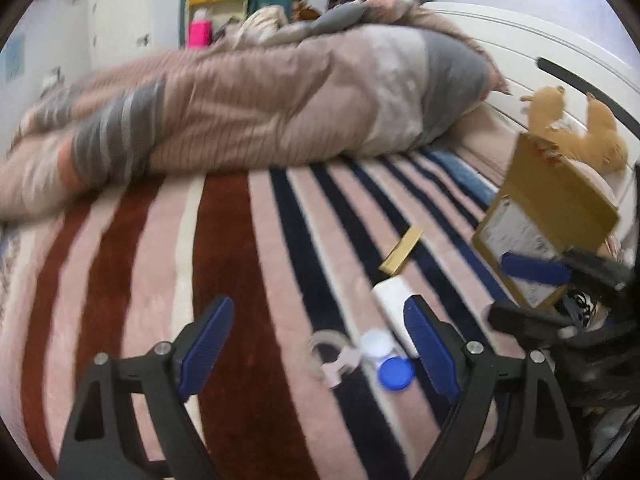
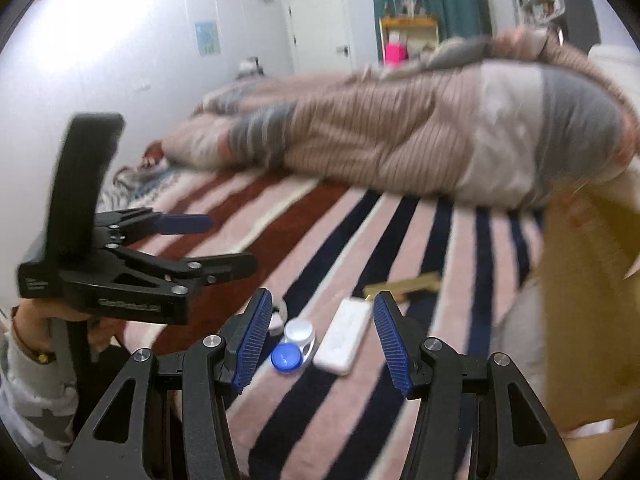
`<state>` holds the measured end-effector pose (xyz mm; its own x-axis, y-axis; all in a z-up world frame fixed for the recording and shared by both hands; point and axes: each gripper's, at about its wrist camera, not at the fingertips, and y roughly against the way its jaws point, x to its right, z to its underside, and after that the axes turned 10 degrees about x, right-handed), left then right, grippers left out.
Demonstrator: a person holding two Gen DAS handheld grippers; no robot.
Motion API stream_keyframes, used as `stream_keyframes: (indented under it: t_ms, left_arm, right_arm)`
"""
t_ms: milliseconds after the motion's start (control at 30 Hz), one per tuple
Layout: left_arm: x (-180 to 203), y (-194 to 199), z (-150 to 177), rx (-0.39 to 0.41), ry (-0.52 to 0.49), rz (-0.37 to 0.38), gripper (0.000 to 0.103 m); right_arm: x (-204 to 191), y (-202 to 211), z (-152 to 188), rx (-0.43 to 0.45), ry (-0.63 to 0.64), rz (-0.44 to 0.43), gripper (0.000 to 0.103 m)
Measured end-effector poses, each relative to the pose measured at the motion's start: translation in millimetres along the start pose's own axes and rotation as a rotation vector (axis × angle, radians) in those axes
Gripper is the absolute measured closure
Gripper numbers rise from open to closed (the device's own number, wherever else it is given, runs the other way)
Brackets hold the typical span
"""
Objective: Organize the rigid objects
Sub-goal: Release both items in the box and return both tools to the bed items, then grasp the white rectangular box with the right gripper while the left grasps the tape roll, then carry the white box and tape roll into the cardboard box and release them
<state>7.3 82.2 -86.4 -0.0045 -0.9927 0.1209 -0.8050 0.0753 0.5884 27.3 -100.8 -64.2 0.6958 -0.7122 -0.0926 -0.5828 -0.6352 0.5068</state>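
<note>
On the striped blanket [image 1: 248,264] that covers the bed, toward its near right part, the small things lie loose and ungathered: a white rectangular case [image 2: 343,335], a contact-lens case with one blue cap [image 2: 294,345], a clear tape roll [image 1: 325,350] just beside it, and a flat gold box [image 1: 401,250] a little farther in. A cardboard box [image 1: 548,216] stands at the blanket's right edge; it may be the destination, though blur hides what it holds. Both tools hover above the cluster with nothing gripped: the left gripper [image 1: 320,354] has its jaws wide apart, and the right gripper [image 2: 322,344] has them moderately apart, framing the lens case and white case without touching either. Sorting looks barely begun, with all four pieces left to place.
</note>
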Motion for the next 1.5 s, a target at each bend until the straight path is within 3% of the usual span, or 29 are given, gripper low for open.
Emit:
stream_keyframes:
  t_ms: [133, 267, 367, 500, 567, 1000, 1133, 1267, 1500]
  left_arm:
    - [-13.3, -30.0, 26.7, -0.036, 0.061, 0.044, 0.019]
    - [-17.6, -50.0, 39.3, -0.089, 0.075, 0.072, 0.033]
    - [-15.2, -55.4, 41.7, -0.101, 0.062, 0.084, 0.038]
    - [-7.8, -52.0, 46.4, -0.11, 0.032, 0.111, 0.044]
    - [-6.4, -50.2, 50.0, -0.114, 0.042, 0.115, 0.05]
    - [-6.5, -43.0, 54.3, -0.132, -0.014, 0.144, 0.053]
    - [-6.4, -48.3, 53.7, -0.129, -0.023, 0.117, 0.054]
    - [4.1, -58.0, 54.7, -0.127, -0.097, 0.059, 0.063]
    - [-3.6, -45.8, 46.4, -0.08, -0.029, 0.057, 0.063]
  right_arm:
    - [9.9, -66.9, 34.5, -0.118, -0.054, 0.033, 0.054]
    - [15.8, -89.8, 51.9, -0.16, -0.038, 0.063, 0.054]
    - [17.1, -92.6, 55.7, -0.165, -0.007, 0.045, 0.065]
    - [28.3, -82.3, 55.9, -0.169, -0.023, 0.024, 0.071]
    - [33.4, -75.5, 58.2, -0.165, -0.015, 0.031, 0.071]
    - [25.7, -83.1, 62.0, -0.145, 0.074, 0.077, 0.071]
    - [28.1, -84.4, 62.0, -0.144, 0.063, 0.07, 0.071]
    - [26.7, -90.4, 61.0, -0.144, 0.074, 0.076, 0.072]
    - [25.0, -78.5, 57.7, -0.108, 0.083, 0.054, 0.072]
